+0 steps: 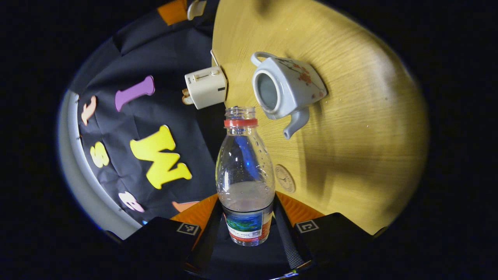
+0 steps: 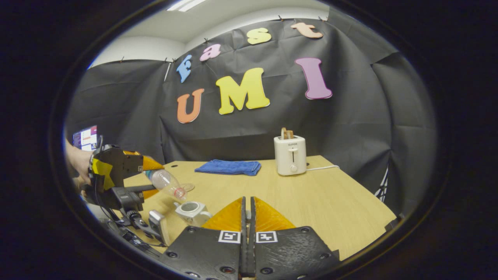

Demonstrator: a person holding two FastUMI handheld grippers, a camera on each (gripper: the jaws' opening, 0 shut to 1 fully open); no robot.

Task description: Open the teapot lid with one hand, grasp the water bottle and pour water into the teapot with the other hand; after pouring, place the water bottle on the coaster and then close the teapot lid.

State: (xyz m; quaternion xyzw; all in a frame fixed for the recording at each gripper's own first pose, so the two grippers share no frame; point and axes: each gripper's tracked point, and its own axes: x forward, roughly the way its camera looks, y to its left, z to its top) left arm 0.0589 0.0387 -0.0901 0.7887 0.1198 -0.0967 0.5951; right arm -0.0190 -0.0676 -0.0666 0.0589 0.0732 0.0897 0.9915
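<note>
Water bottle [image 1: 244, 182] neck toward teapot [image 1: 286, 87]

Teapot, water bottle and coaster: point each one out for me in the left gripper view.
teapot [image 1: 290, 87], left gripper view, on its body beside the open mouth.
water bottle [image 1: 244, 171], left gripper view, on the clear middle of its body.
coaster [image 1: 285, 178], left gripper view, on its round face.
</note>
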